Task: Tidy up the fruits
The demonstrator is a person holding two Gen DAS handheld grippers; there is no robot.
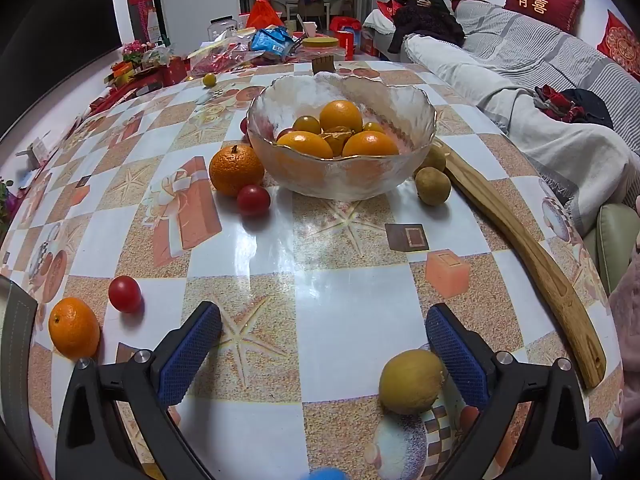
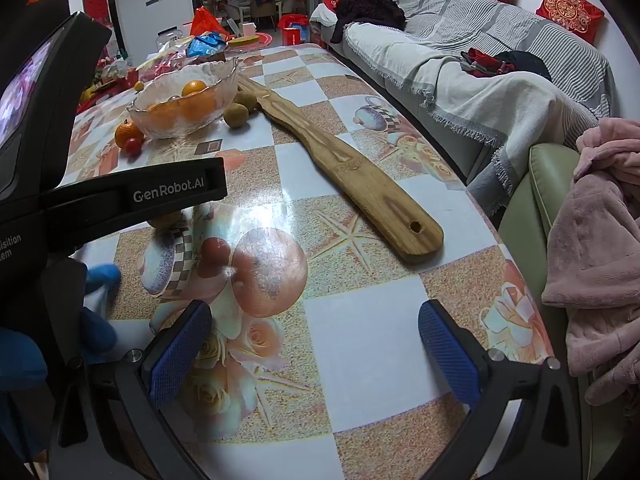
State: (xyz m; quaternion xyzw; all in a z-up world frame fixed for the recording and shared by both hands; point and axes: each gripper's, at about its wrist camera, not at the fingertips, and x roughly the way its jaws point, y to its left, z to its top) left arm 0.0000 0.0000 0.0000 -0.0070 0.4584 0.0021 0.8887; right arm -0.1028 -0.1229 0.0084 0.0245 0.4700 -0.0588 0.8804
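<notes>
Hovering wide open over the glossy patterned table, the left tongs frame a dull yellow-green, rough-skinned round fruit at lower right of the frame, just beside the right-hand blue textured pad, not gripped. The right tongs likewise stand released, nothing between them, above bare tablecloth. To do this step well, the left tongs should probably centre on the fruit before closing gently, since a round fruit on slick oilcloth may roll. At lower left lie a smooth oval orange and a shiny cherry tomato. A long curved wooden paddle runs along the right. Farther up, mid-frame, a dimpled tangerine and a second tomato sit by the scalloped, frosted glass bowl, already holding oranges; two brownish fruits flank its right.
</notes>
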